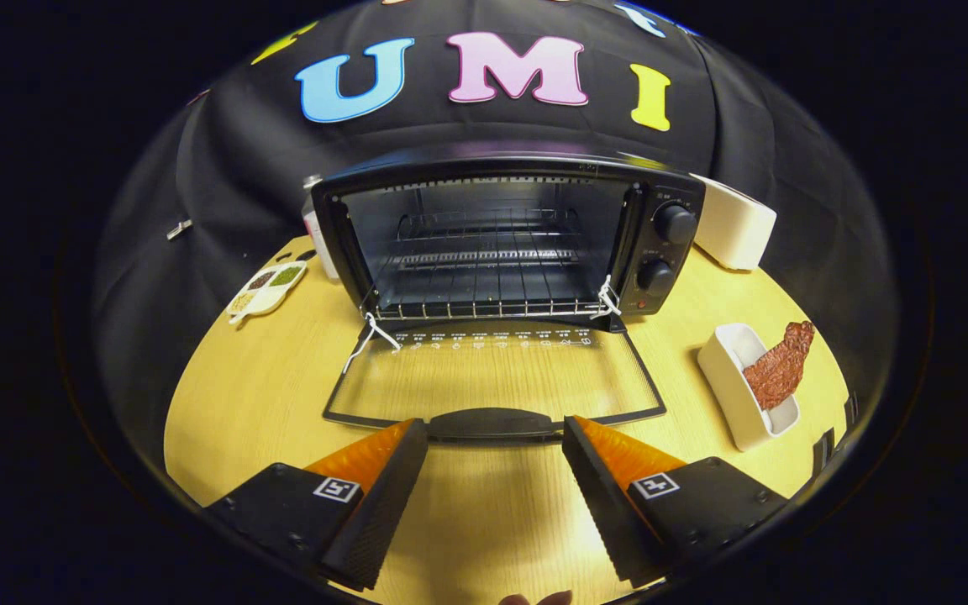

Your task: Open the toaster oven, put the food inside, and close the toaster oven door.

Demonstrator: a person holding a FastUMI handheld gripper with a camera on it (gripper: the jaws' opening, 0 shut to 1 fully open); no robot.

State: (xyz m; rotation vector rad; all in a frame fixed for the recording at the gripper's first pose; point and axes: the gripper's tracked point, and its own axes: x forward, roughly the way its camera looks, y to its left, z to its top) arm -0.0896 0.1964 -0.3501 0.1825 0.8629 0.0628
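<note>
A black toaster oven (660, 244) stands at the back of the wooden table with its glass door (492, 374) folded down flat toward me. Inside, a wire rack (484, 294) is bare. The door's dark handle (492, 423) lies just ahead of my fingertips. My gripper (495, 433) is open, its fingers spread wide with nothing between them, hovering over the table. To the right of the door, a reddish-brown slab of food (780, 365) leans in a white rectangular dish (732, 391), beyond my right finger.
A white tray of small seasoning cups (267, 288) lies left of the oven. A white box (732, 227) stands behind the oven's right side. Bare wooden tabletop (240, 403) lies to the left of the door.
</note>
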